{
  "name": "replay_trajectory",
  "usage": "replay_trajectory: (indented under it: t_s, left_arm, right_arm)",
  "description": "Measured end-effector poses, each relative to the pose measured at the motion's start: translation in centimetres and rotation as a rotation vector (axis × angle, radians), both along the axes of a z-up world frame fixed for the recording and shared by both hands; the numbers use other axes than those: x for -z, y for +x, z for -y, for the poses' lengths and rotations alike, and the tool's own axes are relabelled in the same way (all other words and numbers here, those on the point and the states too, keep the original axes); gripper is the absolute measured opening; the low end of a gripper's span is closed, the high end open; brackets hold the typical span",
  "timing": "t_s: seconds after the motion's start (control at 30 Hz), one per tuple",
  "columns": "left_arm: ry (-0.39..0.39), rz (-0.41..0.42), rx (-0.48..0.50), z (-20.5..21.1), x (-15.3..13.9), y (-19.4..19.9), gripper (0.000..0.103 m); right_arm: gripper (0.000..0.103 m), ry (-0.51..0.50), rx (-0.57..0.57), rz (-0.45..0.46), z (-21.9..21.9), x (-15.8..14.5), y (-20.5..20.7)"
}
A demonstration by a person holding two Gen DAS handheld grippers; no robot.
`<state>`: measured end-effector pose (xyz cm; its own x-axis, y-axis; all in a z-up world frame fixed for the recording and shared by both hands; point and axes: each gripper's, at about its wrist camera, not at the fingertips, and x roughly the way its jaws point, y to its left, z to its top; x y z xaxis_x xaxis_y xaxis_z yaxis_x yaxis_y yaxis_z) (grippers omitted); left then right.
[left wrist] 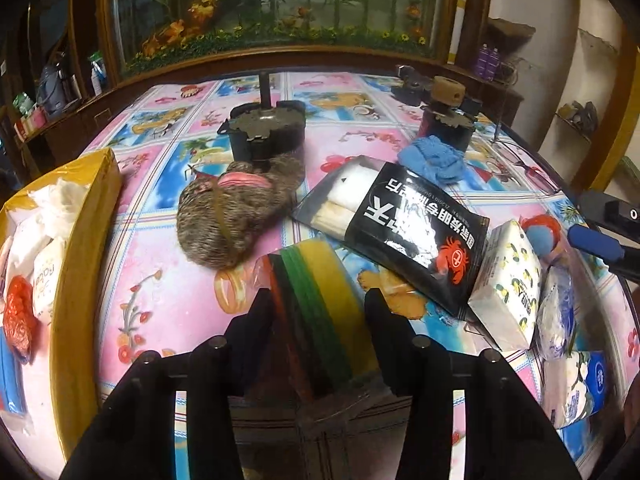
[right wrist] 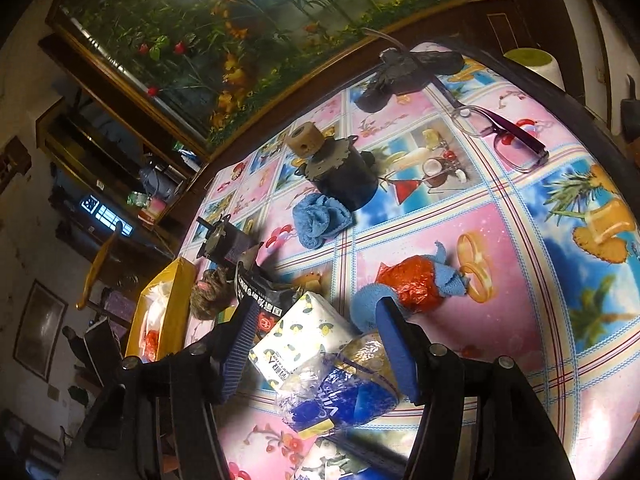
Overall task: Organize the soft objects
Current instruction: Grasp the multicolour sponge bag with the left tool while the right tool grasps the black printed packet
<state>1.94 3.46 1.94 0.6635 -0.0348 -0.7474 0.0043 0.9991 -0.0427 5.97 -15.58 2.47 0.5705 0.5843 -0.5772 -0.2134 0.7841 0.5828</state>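
Note:
My left gripper point(left wrist: 318, 300) is shut on a clear-wrapped pack of sponges point(left wrist: 320, 280) striped yellow, green, black and red, which lies on the flowered tablecloth point(left wrist: 168, 300). My right gripper point(right wrist: 316, 306) stands open with its blue pads point(right wrist: 396, 344) on either side of a lemon-print tissue pack point(right wrist: 308, 328) and a crinkly blue-and-white bag point(right wrist: 344, 396), not pressing on either. A red-foil bundle with blue cloth point(right wrist: 412, 284) lies just past its right fingertip. A furry plush point(left wrist: 236, 220) and a black crab-logo packet point(left wrist: 404, 232) lie ahead of the left gripper.
A yellow box point(left wrist: 80, 208) holding tissues and a red mesh item stands at the table's left edge. Two dark metal motors point(left wrist: 268, 132) point(left wrist: 448, 124), a rolled blue cloth point(left wrist: 432, 160) and glasses point(right wrist: 504, 132) lie farther back. A wooden cabinet with a flower picture runs behind the table.

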Motion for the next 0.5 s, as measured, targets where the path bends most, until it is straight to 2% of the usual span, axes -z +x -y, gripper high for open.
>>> replay_trajectory:
  t_s: [0.23, 0.4, 0.5]
  left_arm:
    - [-0.049, 0.054, 0.037, -1.6, -1.4, -0.7, 0.045]
    - [-0.061, 0.092, 0.010, -3.4, -2.4, -0.9, 0.045]
    - [-0.101, 0.082, -0.020, -4.7, -2.3, -0.9, 0.045]
  right_arm:
    - [0.067, -0.088, -0.022, 0.073, -1.9, -0.7, -0.5]
    - [0.067, -0.215, -0.069, 0.128, -5.1, -1.1, -0.5]
    - [0.068, -0.297, -0.148, 0.150, -8.4, -2.0, -0.2]
